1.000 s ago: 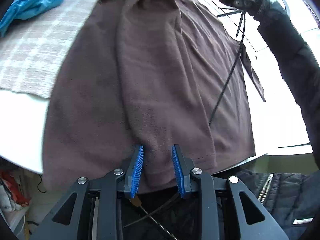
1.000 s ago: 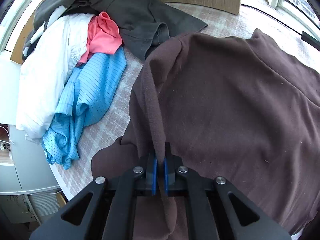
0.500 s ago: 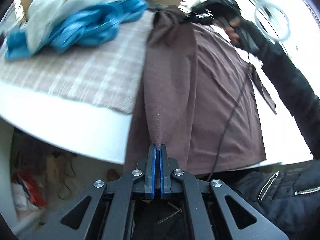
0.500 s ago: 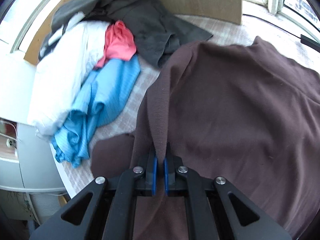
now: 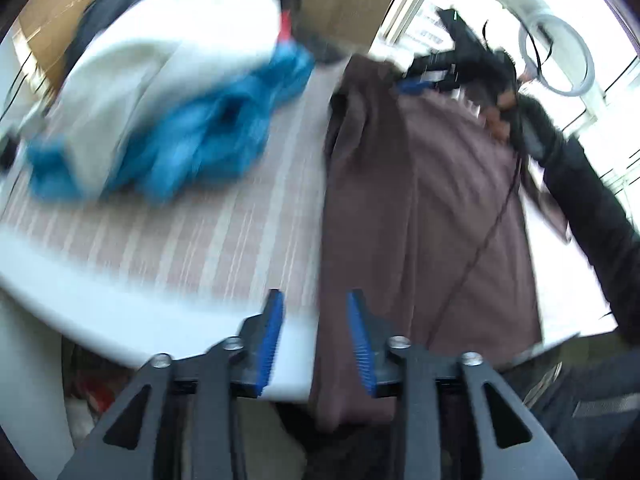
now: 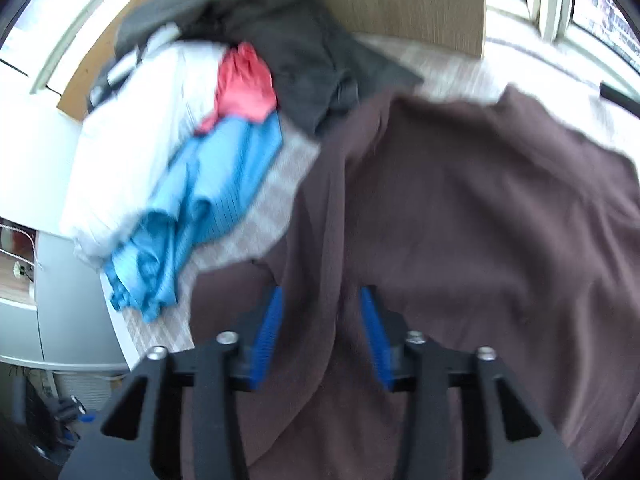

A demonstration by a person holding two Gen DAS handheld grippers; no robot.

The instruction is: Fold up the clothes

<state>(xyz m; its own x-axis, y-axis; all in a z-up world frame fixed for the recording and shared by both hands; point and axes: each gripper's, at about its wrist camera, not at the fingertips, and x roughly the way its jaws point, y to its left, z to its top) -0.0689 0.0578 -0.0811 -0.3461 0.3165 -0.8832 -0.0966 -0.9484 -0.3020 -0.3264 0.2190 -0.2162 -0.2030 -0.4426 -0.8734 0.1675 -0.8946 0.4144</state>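
Right wrist: brown garment (image 6: 460,208) between opening tool (image 6: 320,332) pads.

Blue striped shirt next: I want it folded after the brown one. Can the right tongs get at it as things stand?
Probably yes: the blue striped shirt lies exposed on the pile's near side, and the opening right tongs no longer pinch the brown garment.

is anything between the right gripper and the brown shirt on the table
Nothing visible. The right gripper hangs directly over the brown fleece shirt, its jaws opening with a raised fold of that shirt between them. The pile of other clothes lies off to the side.
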